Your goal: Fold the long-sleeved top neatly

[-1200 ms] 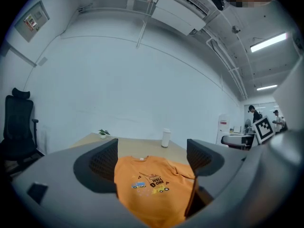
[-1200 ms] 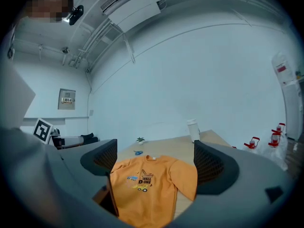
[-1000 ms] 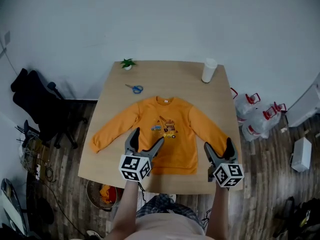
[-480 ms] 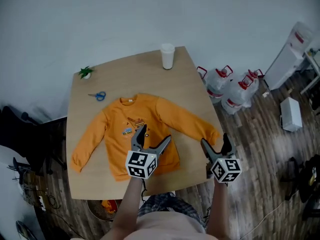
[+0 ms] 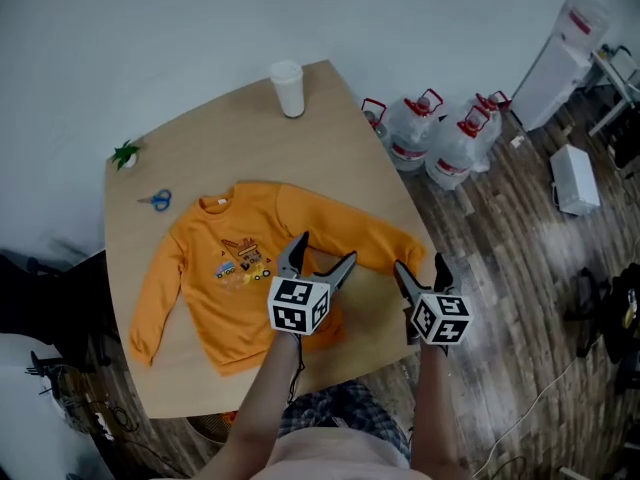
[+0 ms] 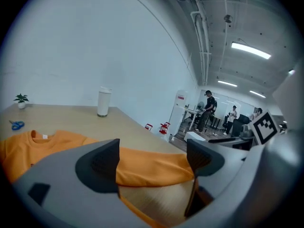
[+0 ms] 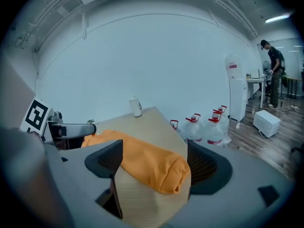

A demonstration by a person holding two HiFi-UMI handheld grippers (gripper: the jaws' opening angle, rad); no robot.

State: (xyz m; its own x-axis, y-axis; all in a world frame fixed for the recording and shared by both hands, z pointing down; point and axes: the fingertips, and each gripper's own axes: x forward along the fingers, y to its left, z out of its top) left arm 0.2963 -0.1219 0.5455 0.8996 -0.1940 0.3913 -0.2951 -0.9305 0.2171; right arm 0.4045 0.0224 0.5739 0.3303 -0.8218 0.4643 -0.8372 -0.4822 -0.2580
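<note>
Top (image 5: 230, 268) flat on table (image 5: 330, 118), centre-left of head view. Step: reaching for sleeve (image 5: 350, 230) at frame right. Left gripper (image 5: 325, 250) spread over it. Right gripper (image 5: 420, 265) just been closing, cuff (image 7: 168, 172) between jaws, unpinched. Next: lower, pinch, fold sleeve inward

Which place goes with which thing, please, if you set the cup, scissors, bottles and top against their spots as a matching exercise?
Things:
1. cup
2. scissors
3. bottles
4. top

Places:
A. on the floor beside the table
B. spread out across the table's middle
C. between the plant and the top
D. upright at the table's far edge

Pairs: 1-D, 2-C, 3-A, 4-B
</note>
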